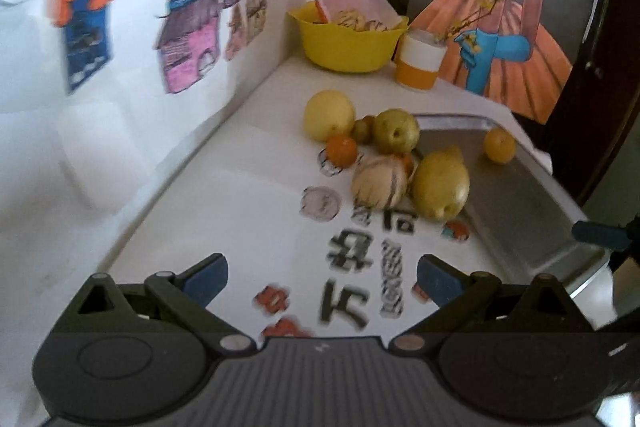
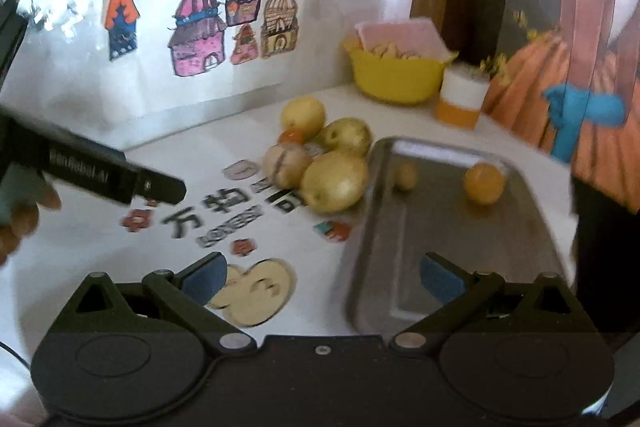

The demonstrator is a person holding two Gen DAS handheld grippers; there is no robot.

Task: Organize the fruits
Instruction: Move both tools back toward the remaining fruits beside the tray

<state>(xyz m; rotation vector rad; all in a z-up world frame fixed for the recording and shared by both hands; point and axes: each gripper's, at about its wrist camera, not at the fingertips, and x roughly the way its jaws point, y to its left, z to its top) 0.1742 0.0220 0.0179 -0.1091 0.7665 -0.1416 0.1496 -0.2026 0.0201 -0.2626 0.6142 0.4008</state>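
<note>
Both grippers are black plastic with blue pads on the fingers [image 1: 206, 279]. Round silver pins mark the finger joints, and a ribbed grey plate sits between them. The left gripper [image 2: 120, 175] carries white lettering along its black bar.

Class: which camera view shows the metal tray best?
The right wrist view: the metal tray shows almost whole, with two small fruits on it. In the left wrist view the metal tray is partly hidden by fruit and runs toward the edge.
</note>
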